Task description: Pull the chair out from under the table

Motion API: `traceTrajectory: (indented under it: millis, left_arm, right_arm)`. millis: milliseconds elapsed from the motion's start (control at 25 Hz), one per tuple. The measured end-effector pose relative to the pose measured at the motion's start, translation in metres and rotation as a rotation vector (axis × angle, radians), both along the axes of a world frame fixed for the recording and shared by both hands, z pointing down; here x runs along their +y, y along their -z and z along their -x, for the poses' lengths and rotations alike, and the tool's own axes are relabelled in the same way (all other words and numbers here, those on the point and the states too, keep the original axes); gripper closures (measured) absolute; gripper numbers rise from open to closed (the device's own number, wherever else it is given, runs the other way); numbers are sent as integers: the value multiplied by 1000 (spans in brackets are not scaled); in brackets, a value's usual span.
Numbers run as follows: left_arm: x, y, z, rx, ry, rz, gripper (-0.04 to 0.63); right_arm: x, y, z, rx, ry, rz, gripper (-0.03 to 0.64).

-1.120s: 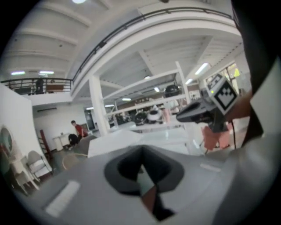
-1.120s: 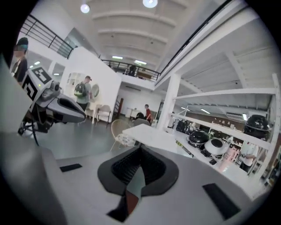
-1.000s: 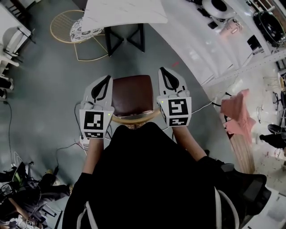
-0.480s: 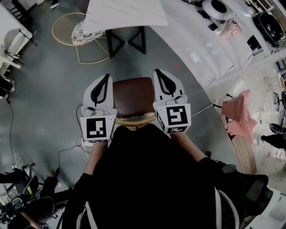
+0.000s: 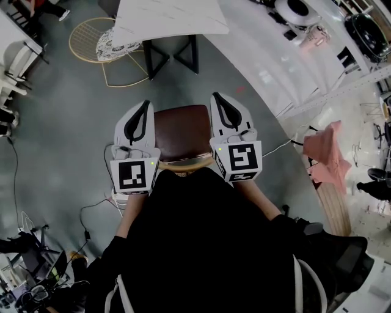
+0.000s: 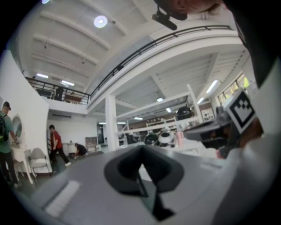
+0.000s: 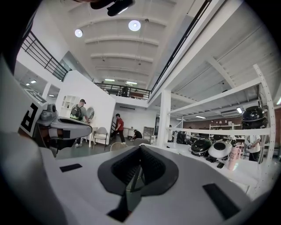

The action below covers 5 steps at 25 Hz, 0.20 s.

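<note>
Light: bright and pretty even, mostly from the round ceiling lamps point(image 7: 135, 25).
Glare: head view washes out pale at upper right.
Edges: heavy fisheye bend, black corners.
Focus: close foreground soft in both gripper views.

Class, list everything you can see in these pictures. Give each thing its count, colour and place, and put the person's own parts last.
chair: one, brown seat with a pale wooden back, centre of the floor, apart from the table
table: one, white top on black legs, top centre
wire chair: one, pale gold, upper left, beside the table
cloth: one, pink, draped at the right
cables: several, dark, on the grey floor at lower left
bystanders: three, far across the hall
left tongs: one, white with black pads, shut and empty, left of the seat
right tongs: one, same colours, shut and empty, right of the seat
</note>
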<state>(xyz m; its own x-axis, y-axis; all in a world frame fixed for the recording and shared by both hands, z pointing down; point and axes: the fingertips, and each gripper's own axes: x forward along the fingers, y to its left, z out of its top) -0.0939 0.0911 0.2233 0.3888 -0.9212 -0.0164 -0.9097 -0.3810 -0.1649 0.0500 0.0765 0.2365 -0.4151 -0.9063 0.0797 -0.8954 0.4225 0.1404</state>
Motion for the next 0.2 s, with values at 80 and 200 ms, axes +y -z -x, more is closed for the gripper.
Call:
traceTrajectory:
  millis: [80,200]
  left_arm:
    - [0,0,2,4,5,-8,588]
    - [2,-2,3,5,9,-12,588]
  right_arm:
    - [-1,1,2,-1,1,-2,597]
    - [0,1,4,0,9,-8,597]
